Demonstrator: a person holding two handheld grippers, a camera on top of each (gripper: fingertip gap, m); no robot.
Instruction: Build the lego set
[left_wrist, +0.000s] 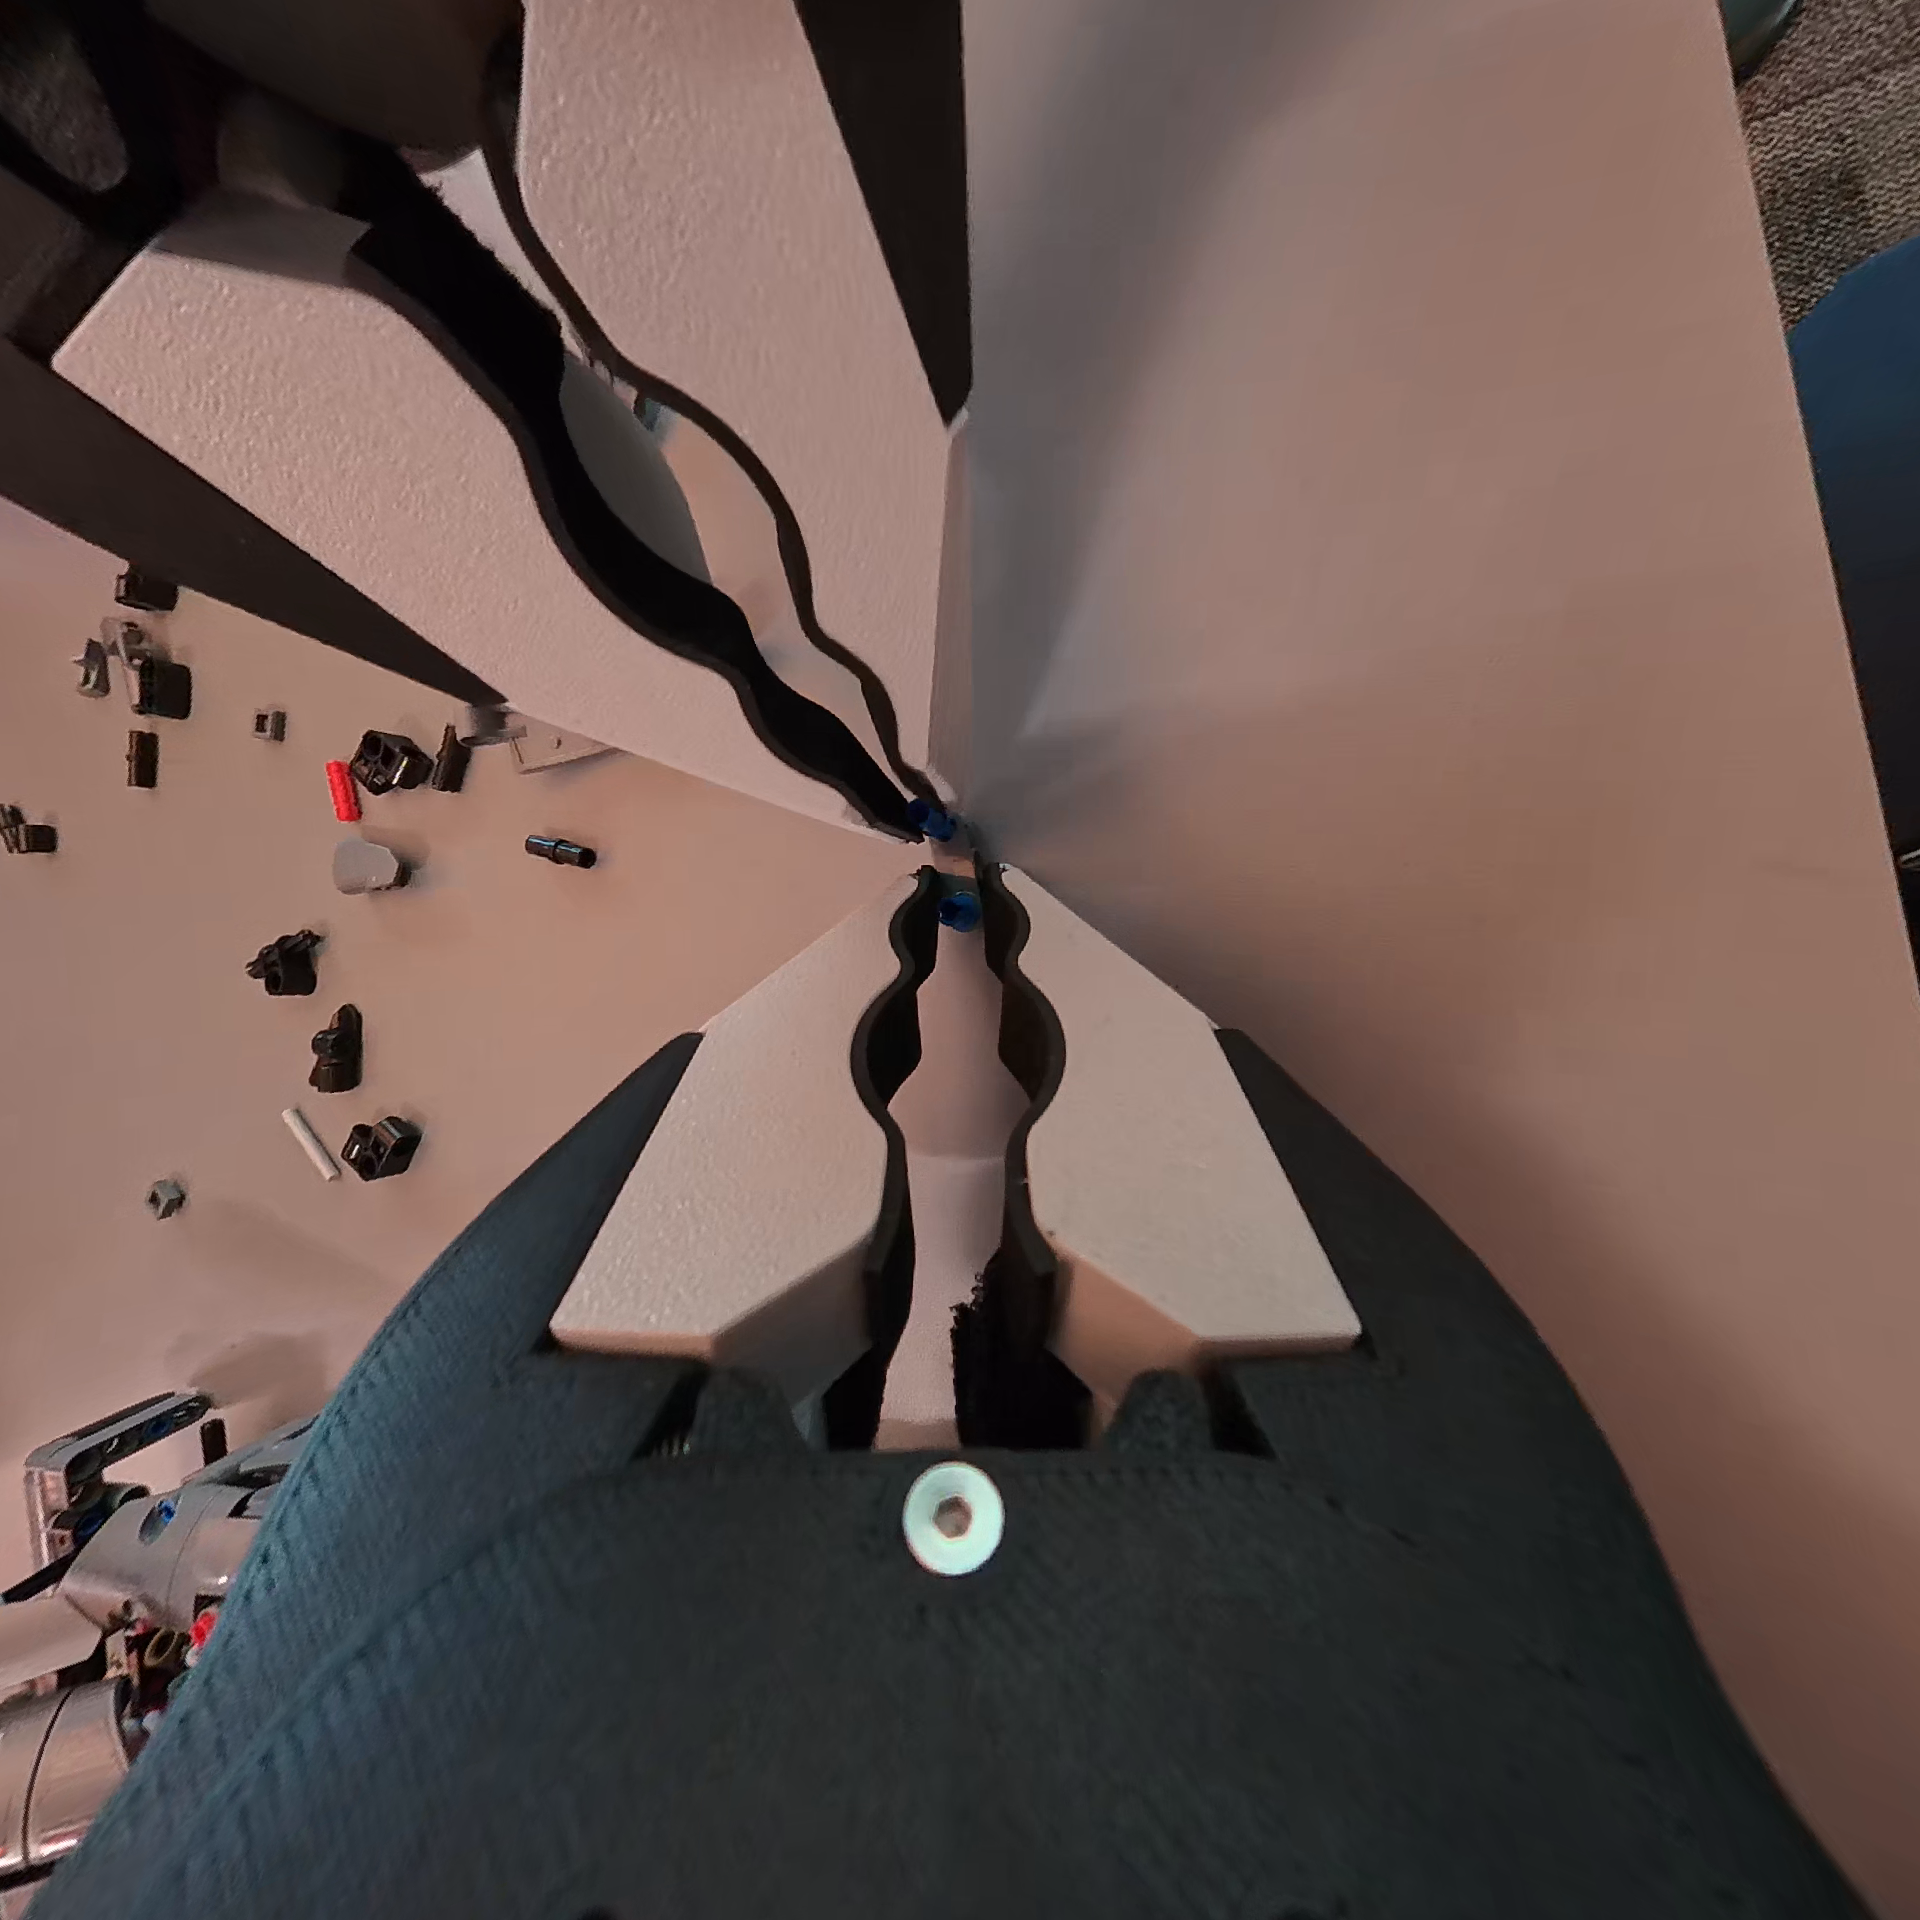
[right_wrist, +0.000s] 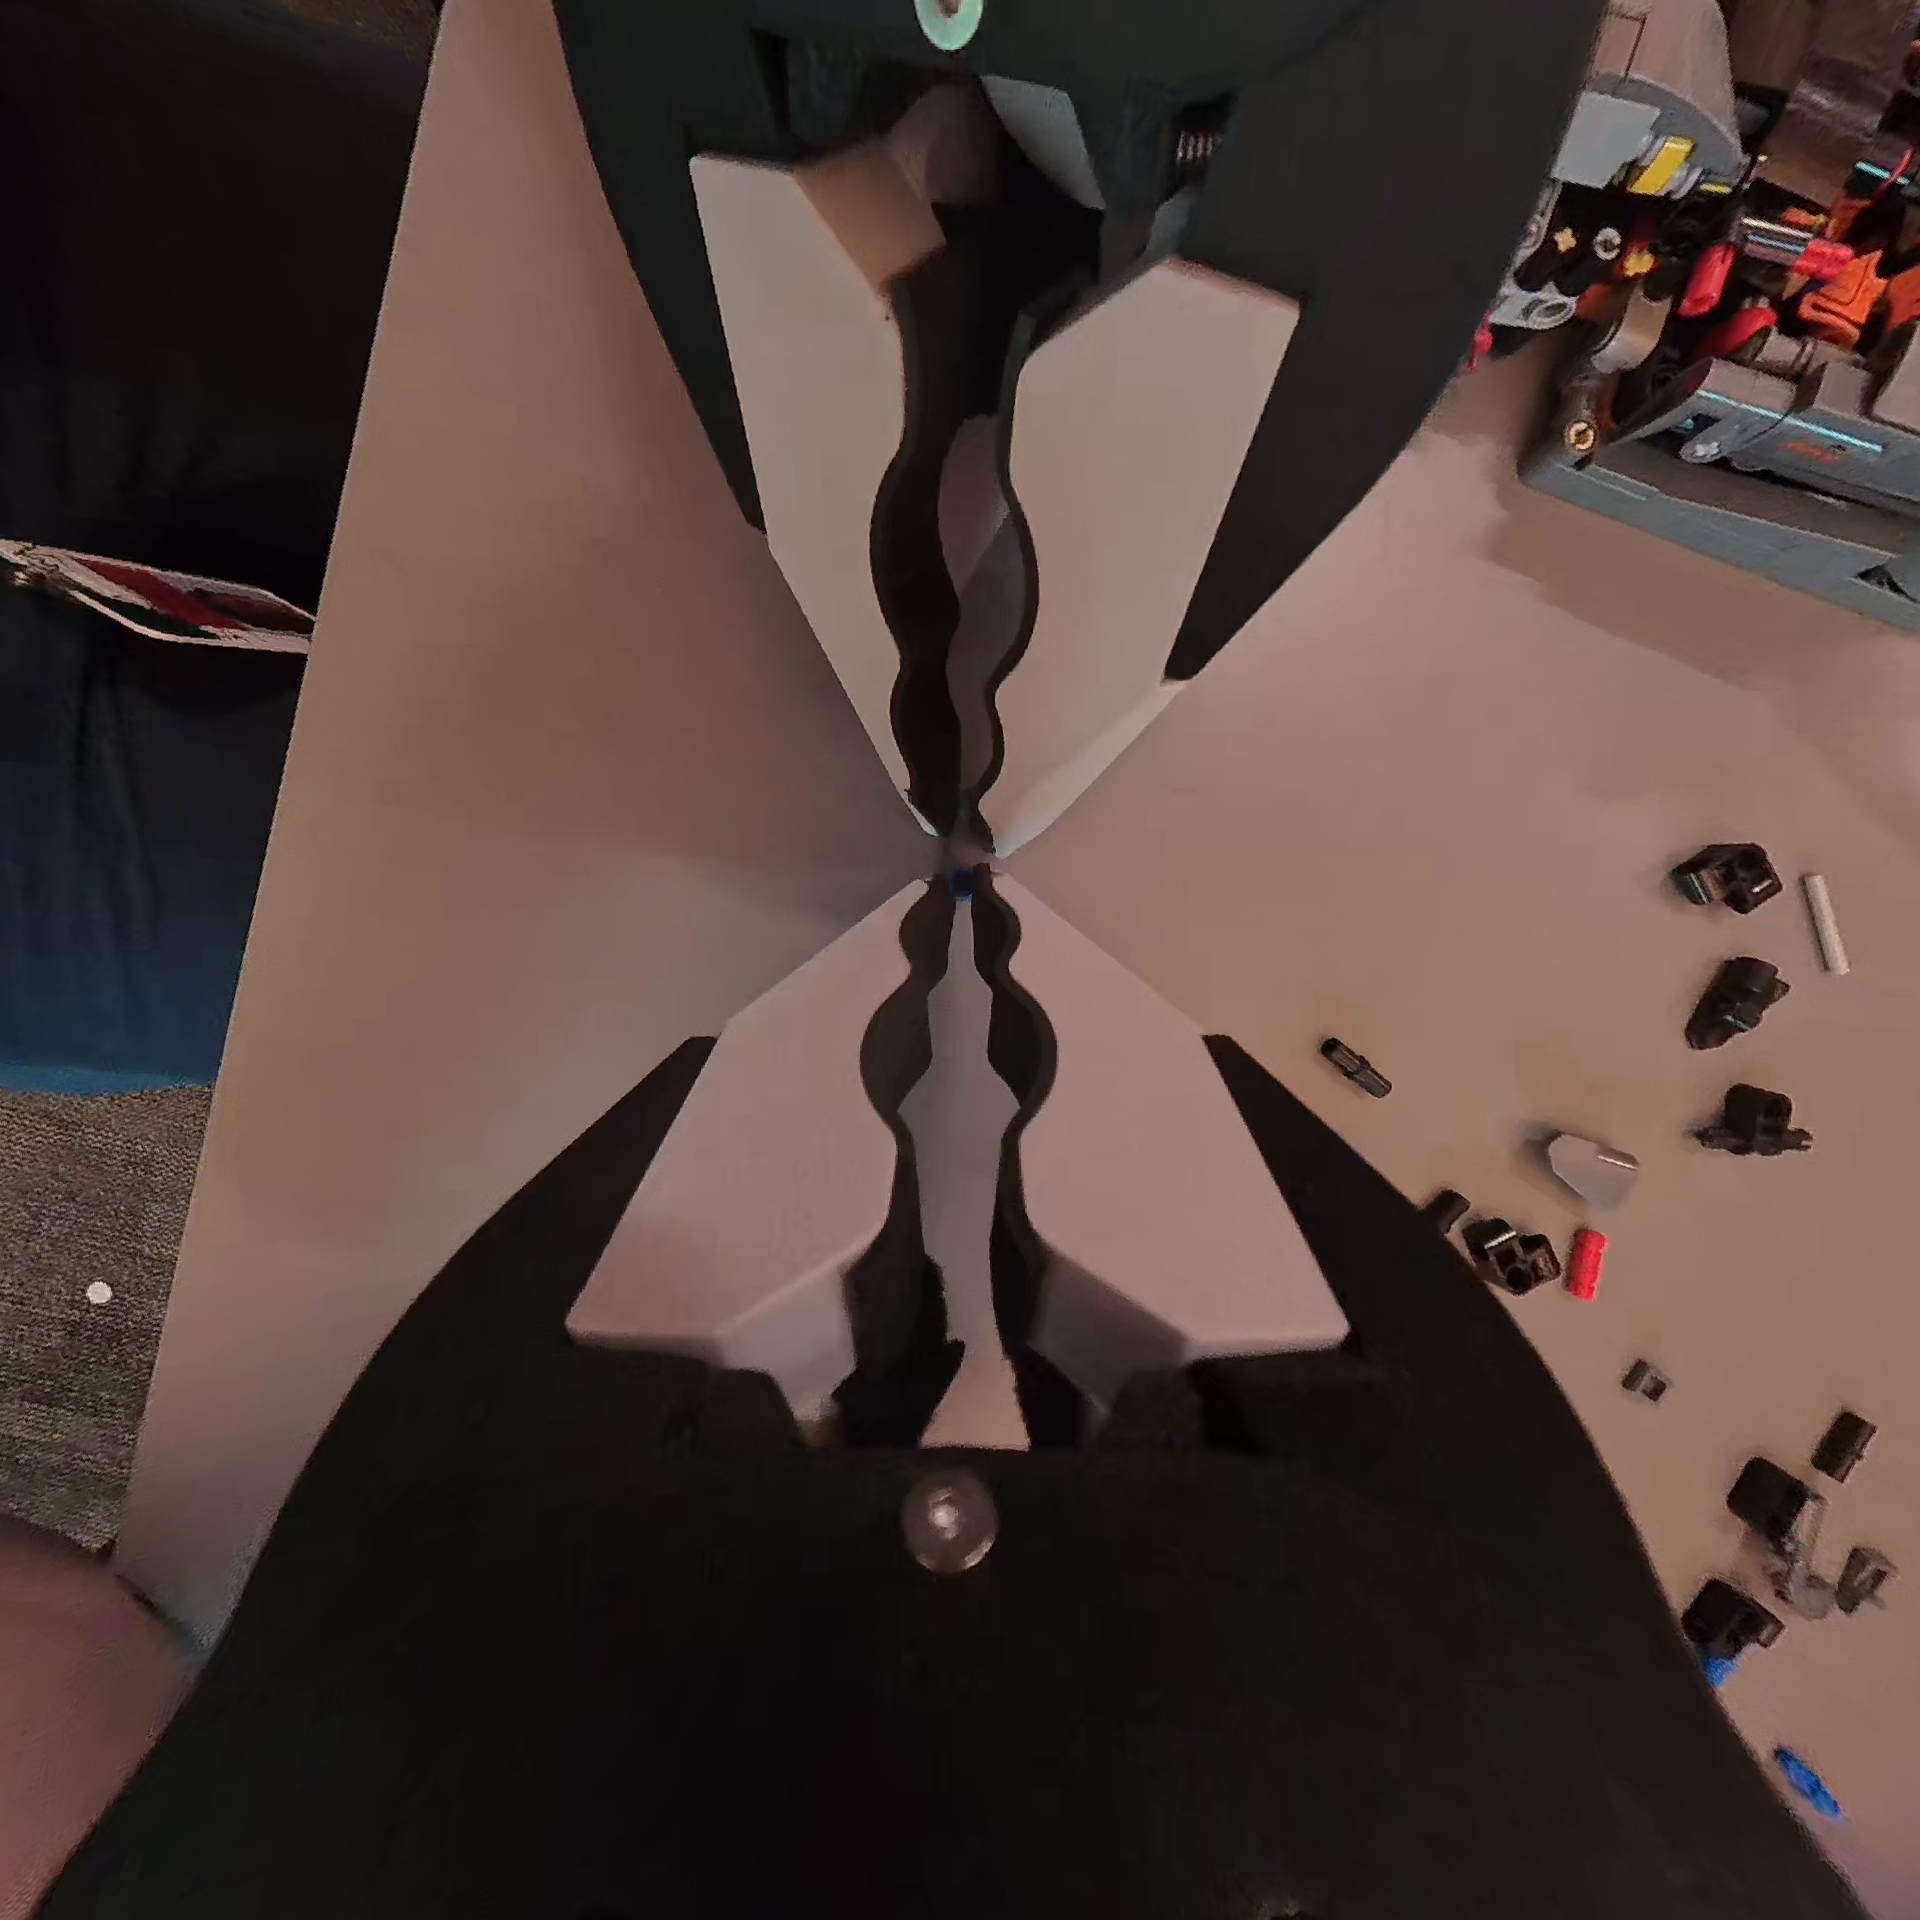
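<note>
Surface (left_wrist: 1351, 935): pale, loose parts scattered well apart from grippers.
Left gripper (left_wrist: 951, 883), right gripper (right_wrist: 961, 883): tips nearly meeting above surface, jaws of each clenched on small blue pin.
Left's blue pin (left_wrist: 954, 912): long axis across jaws.
Right's blue pin (left_wrist: 928, 821): axis unclear.
Risk: your misaligned tips squeeze off-centre; pin flicks out among black connectors (right_wrist: 1725, 878).

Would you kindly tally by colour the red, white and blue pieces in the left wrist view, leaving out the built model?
Red piece: 1
White axle: 1
Blue pins: 2
Total: 4
</note>
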